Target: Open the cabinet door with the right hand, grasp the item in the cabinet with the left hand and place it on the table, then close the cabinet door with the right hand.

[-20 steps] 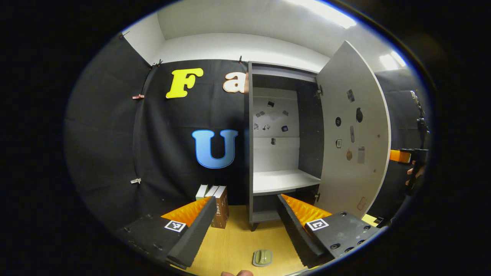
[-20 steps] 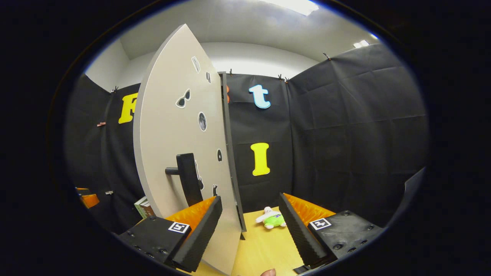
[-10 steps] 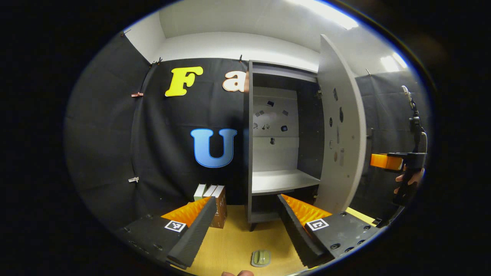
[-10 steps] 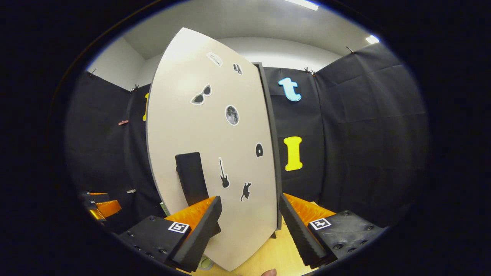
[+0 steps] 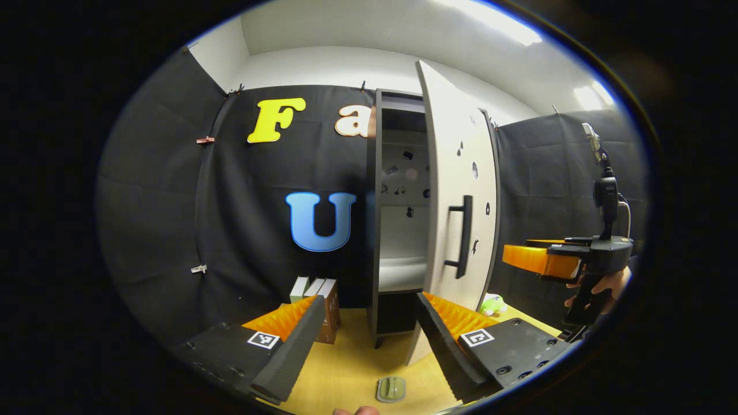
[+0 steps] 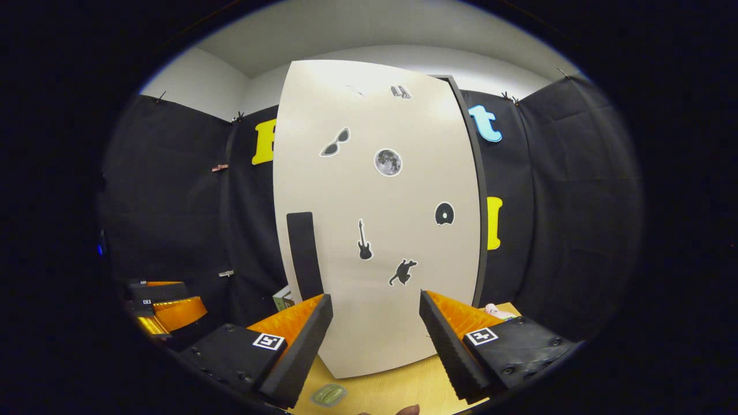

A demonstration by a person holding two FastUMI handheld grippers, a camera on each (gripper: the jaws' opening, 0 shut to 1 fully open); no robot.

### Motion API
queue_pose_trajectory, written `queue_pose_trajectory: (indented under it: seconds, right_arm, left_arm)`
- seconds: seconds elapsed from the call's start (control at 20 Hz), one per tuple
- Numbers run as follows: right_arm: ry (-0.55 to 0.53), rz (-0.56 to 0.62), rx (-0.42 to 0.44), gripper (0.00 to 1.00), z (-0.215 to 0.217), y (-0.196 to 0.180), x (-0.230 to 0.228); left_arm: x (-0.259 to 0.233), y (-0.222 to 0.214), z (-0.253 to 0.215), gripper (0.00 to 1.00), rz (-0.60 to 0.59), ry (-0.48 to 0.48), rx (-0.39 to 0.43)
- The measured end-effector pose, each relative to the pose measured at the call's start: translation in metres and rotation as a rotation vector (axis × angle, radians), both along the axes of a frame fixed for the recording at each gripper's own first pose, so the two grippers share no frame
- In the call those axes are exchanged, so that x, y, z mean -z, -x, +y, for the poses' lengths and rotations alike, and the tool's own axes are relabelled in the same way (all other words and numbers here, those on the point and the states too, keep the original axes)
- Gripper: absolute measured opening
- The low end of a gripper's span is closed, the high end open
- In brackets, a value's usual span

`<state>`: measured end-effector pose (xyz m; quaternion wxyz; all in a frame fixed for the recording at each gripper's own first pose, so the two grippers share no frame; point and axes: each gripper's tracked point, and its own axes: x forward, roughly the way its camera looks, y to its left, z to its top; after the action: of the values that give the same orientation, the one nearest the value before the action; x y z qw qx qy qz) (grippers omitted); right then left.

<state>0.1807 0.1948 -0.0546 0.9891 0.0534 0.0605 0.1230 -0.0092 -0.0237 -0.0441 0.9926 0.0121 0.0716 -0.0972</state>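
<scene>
Cabinet door is standing partly ajar, angled toward the cabinet opening with its black handle facing outward, so closing appears to be the step in hand; the small green item is lying on the wooden table in front. Right gripper is facing the door's front, jaws apart and gripping nothing, and left gripper is hovering over the table, jaws likewise apart and empty. Next move probably calls for the right gripper pressing the panel flush against the frame.
</scene>
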Motion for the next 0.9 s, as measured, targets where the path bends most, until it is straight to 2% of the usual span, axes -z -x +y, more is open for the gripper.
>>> queue_pose_trajectory:
  seconds: [0.2, 0.25, 0.3, 0.55, 0.9]
  right_arm:
    - [-0.018, -0.014, 0.042, 0.98, -0.019, 0.004, -0.007]
    - [-0.022, -0.016, 0.054, 1.00, -0.025, 0.005, -0.008]
    - [-0.024, -0.019, 0.065, 0.98, -0.030, 0.008, -0.009]
    - [-0.020, -0.032, 0.104, 0.98, -0.051, 0.021, -0.011]
    - [-0.019, -0.041, 0.109, 0.98, -0.054, 0.033, -0.017]
  left_arm:
    - [-0.005, -0.001, -0.007, 0.98, -0.005, 0.002, 0.008]
    - [-0.007, -0.001, -0.009, 0.99, -0.008, 0.000, 0.013]
    - [-0.008, -0.001, -0.013, 0.99, -0.009, -0.004, 0.019]
    - [-0.013, 0.002, -0.028, 0.98, -0.011, -0.007, 0.046]
    - [-0.015, 0.009, -0.029, 0.98, -0.007, -0.007, 0.046]
